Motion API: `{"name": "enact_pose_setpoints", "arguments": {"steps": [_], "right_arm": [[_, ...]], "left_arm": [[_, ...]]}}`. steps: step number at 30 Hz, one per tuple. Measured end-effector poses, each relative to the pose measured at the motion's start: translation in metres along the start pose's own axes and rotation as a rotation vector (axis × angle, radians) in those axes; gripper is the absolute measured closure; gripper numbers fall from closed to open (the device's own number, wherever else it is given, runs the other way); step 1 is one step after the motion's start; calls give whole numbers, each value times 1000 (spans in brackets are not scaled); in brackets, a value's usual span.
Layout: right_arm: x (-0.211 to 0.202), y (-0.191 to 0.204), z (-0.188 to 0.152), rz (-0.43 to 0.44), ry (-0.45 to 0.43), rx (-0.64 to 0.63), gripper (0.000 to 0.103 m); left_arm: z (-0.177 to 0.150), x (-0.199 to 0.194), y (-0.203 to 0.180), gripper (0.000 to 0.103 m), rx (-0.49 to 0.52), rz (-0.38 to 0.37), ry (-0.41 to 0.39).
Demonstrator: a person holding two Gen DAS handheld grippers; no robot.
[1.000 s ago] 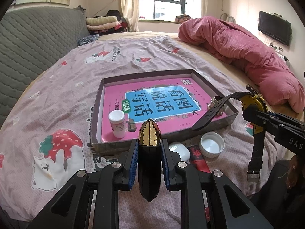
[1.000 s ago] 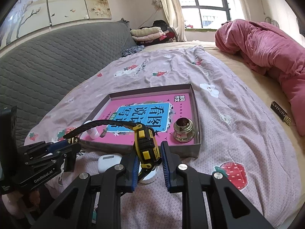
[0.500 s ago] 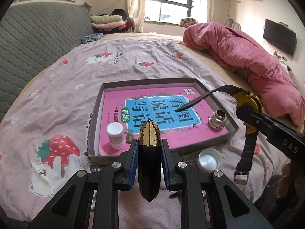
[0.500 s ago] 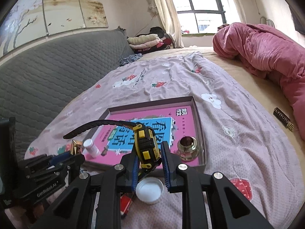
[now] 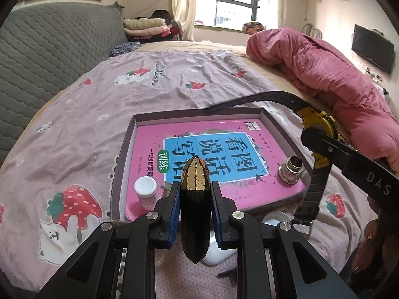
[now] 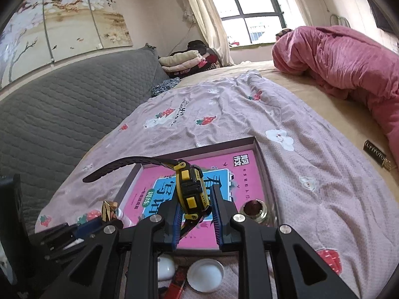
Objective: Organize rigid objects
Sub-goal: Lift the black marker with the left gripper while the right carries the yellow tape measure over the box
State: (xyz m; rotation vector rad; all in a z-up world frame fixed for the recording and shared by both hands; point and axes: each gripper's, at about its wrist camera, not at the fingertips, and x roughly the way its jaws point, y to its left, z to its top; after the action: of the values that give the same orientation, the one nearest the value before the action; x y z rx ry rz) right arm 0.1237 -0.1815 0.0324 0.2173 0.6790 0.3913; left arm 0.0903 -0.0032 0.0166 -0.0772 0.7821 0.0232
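Observation:
My left gripper (image 5: 195, 186) is shut on a black faceted piece with a gold tip (image 5: 195, 199), held upright just above the near edge of a shallow grey tray (image 5: 199, 113). A pink book lines the tray; a small white bottle (image 5: 146, 190) and a metal fitting (image 5: 290, 170) stand in its near corners. My right gripper (image 6: 195, 196) is shut on a yellow and black watch (image 6: 190, 189), whose strap arcs out to the left over the tray (image 6: 261, 162). In the left wrist view the watch (image 5: 316, 122) hangs at the tray's right side.
On the strawberry-print sheet in front of the tray lie a white cap (image 6: 205, 275), a white earbud case (image 6: 165, 269) and a red item (image 6: 178, 279). A dark gold-tipped bar (image 6: 376, 154) lies at the right, beside a heaped pink quilt (image 5: 336, 82). A grey padded headboard runs along the left.
Both grippers have risen and shifted across the tray's front with their loads still held. The watch now sits higher, its strap arcing over the tray's far rim instead of its near right corner.

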Motion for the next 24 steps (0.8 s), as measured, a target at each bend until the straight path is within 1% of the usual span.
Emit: {"name": "enact_pose_setpoints", "arguments": {"steps": [7, 9, 16, 21, 24], "right_arm": [[20, -2, 12, -44, 13, 36, 81], [26, -2, 15, -38, 17, 46, 81], [37, 0, 7, -41, 26, 27, 81], [46, -16, 1, -47, 51, 59, 81], [51, -21, -3, -72, 63, 36, 81]], "left_arm": [[9, 12, -4, 80, 1, 14, 10], [12, 15, -6, 80, 3, 15, 13], [19, 31, -8, 80, -12, 23, 40], [17, 44, -10, 80, -22, 32, 71], [16, 48, -12, 80, -21, 35, 79]]}}
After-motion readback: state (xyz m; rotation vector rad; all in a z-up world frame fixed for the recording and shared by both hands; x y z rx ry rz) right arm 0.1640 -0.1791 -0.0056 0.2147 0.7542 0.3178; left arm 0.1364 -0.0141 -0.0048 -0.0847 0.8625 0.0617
